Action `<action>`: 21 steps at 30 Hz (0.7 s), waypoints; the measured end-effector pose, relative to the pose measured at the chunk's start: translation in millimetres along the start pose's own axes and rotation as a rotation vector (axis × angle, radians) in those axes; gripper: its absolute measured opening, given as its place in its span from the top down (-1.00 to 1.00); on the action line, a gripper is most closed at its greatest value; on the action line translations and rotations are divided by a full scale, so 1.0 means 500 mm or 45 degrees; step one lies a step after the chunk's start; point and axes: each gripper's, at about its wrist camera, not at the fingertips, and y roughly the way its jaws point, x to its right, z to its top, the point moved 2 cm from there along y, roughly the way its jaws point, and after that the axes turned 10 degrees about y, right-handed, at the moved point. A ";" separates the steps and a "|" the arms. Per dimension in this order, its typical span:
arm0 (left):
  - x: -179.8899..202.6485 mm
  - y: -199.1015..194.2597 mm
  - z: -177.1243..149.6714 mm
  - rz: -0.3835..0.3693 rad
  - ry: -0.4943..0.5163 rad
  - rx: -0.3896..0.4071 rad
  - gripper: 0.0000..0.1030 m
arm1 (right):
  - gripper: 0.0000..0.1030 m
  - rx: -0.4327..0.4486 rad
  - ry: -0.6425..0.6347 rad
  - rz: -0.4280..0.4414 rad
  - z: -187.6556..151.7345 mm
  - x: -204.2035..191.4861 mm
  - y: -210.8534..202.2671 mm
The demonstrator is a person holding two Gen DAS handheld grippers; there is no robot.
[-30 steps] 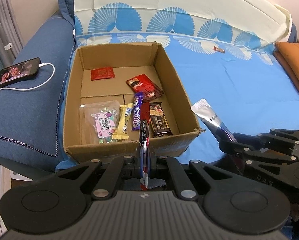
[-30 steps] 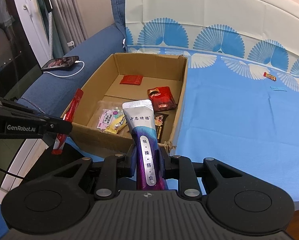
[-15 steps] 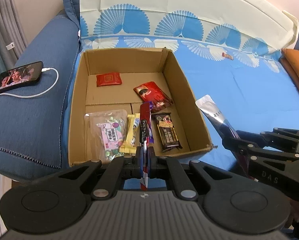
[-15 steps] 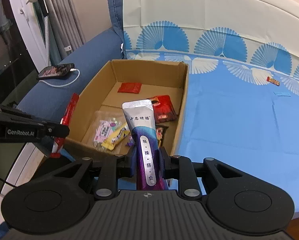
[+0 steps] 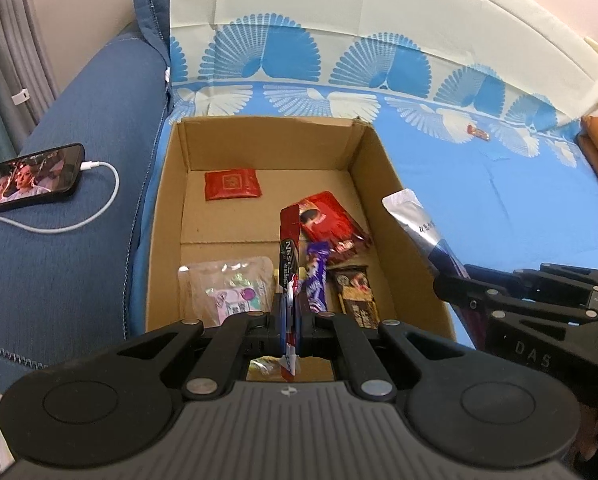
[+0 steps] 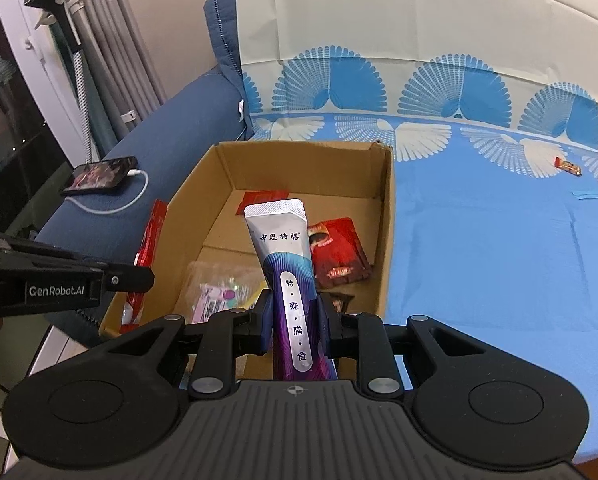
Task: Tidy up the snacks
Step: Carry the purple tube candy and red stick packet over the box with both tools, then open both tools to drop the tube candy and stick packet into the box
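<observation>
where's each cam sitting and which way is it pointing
Left wrist: on the left gripper, angled down into the box; its fingers pinch a red stick, and the right gripper shows at the right edge.
Right wrist: on the right gripper, angled down at the box; it grips a silver pouch, with the left gripper at left.
Both share the box, phone and blue sheet.

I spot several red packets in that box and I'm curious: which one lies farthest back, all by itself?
The flat red square packet, alone near the cardboard box's back wall. The other red pouch lies further forward, overlapping the dark wrappers.
</observation>
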 end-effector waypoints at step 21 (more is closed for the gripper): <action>-0.063 0.144 0.051 0.023 -0.012 -0.089 0.93 | 0.52 -0.083 0.085 -0.013 0.067 -0.001 0.163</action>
